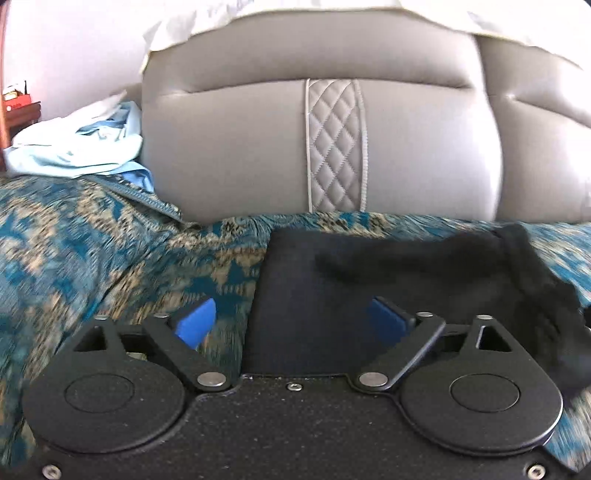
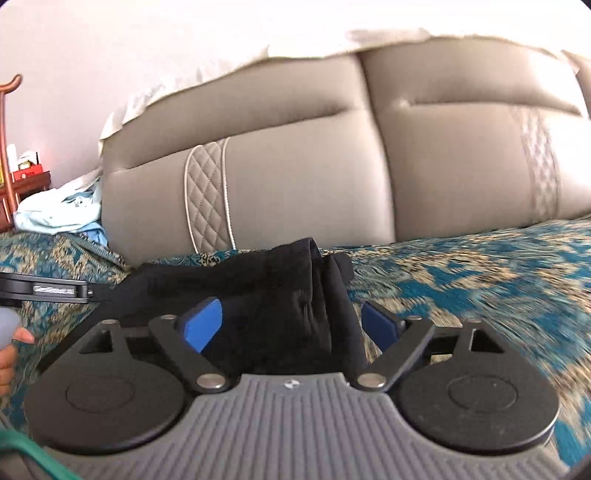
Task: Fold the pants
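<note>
Black pants (image 1: 388, 280) lie folded on a teal and tan patterned bedspread (image 1: 92, 240), close to a grey padded headboard (image 1: 236, 147). My left gripper (image 1: 291, 321) is open over their left edge, blue pads wide apart and pressing on nothing. In the right wrist view the same pants (image 2: 280, 295) lie bunched with a raised fold at their far right end. My right gripper (image 2: 293, 325) stands open above that end, the cloth lying loose below and between its blue pads. The left gripper's body (image 2: 44, 290) shows at that view's left edge, with a hand (image 2: 11, 354) under it.
A pale blue and white heap of clothes (image 1: 81, 144) lies at the bed's far left by the headboard. A dark wooden side table (image 2: 26, 184) with small items stands beyond it. White cloth (image 1: 258, 11) drapes the headboard's top. Bedspread (image 2: 480, 280) stretches to the right.
</note>
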Demonstrator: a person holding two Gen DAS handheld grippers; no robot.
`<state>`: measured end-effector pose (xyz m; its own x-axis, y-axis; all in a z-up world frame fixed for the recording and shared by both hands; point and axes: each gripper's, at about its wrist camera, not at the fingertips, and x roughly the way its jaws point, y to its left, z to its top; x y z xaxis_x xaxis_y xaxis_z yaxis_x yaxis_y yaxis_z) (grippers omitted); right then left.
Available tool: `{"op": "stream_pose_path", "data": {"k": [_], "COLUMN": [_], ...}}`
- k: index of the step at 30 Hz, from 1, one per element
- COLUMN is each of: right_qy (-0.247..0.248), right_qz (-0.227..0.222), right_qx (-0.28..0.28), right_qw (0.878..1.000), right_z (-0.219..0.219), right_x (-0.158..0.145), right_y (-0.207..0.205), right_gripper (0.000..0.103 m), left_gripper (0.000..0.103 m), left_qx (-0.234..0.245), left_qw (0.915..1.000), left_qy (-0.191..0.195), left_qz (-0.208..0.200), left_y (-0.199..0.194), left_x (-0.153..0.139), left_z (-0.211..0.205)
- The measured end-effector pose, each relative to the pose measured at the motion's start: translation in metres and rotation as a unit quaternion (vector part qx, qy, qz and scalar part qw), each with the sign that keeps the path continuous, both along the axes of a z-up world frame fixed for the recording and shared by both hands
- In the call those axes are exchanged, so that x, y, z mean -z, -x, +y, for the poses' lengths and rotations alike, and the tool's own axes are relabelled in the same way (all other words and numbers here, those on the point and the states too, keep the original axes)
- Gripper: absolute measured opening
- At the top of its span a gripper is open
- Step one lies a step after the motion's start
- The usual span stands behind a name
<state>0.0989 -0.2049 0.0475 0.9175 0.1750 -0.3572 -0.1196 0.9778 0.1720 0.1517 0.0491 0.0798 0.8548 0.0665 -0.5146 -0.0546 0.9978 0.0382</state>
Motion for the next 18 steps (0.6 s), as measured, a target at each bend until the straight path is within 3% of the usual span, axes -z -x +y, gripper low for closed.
{"op": "stream_pose_path", "data": {"k": [7,13,18], "right_qy": [0.041,0.083,0.104], "right_qz": [-0.015,-0.005,0.017], "right_qx": [0.012,0.017,0.031], "right_qw": [0.999,0.996,0.994], "right_z": [0.025,0.052,0.060], "right_x": [0.017,0.038,0.050], "right_y": [0.064,0.076,0.073], "right_gripper": [0.103,0.103,0.103], "left_gripper": [0.100,0.102,0.103], "left_qx": [0.008,-0.001,0.003], "left_qw": [0.9998,0.9991,0.9992], "left_qy": [0.013,0.002,0.020], "left_qz": [0.014,0.042,0.035], "left_y": [0.085,0.099,0.100], "left_x": [0.030,0.056,0.062], "left_z": [-0.007,-0.005,-0.001]}}
